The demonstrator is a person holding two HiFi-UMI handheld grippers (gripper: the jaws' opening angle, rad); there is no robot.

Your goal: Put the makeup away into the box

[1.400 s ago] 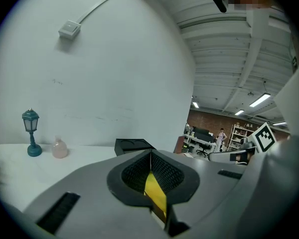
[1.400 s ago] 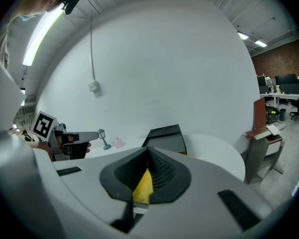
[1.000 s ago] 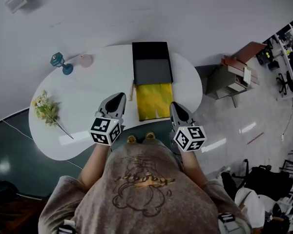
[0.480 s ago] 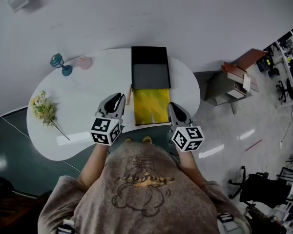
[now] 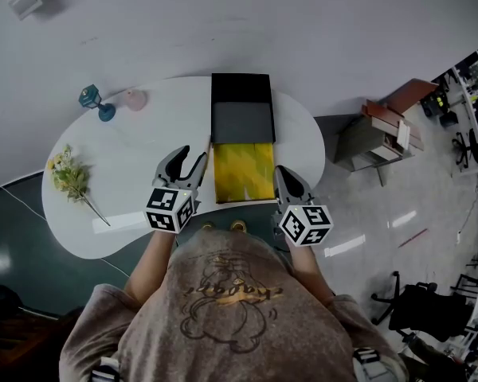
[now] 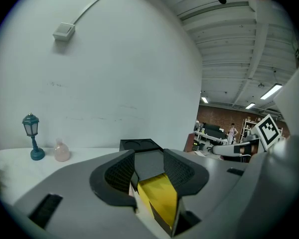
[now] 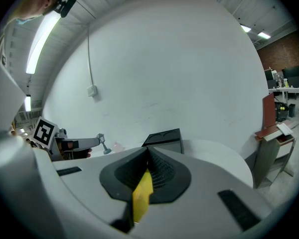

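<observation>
A black box [image 5: 242, 122] lies open on the white table [image 5: 127, 146], its lid [image 5: 241, 87] folded back toward the wall. A yellow section [image 5: 243, 171] lies at its near end. A thin pale stick [image 5: 209, 147] lies along the box's left edge. My left gripper [image 5: 187, 156] hovers just left of the yellow section; its jaws are opening and nothing is between them. In the left gripper view the yellow section [image 6: 159, 198] shows past the left gripper [image 6: 148, 161]. My right gripper [image 5: 284, 172] is shut at the box's right edge, with nothing visibly gripped; yellow [image 7: 142, 195] shows below the right gripper [image 7: 148, 151].
A teal lamp figure [image 5: 95, 102] and a pink bottle [image 5: 135, 99] stand at the table's far left. A flower sprig [image 5: 68, 177] lies near the left edge. A low shelf unit [image 5: 374, 130] stands on the floor to the right.
The left gripper's jaws, shut in both earlier frames, now stand apart. Both hands stay in about the same places.
</observation>
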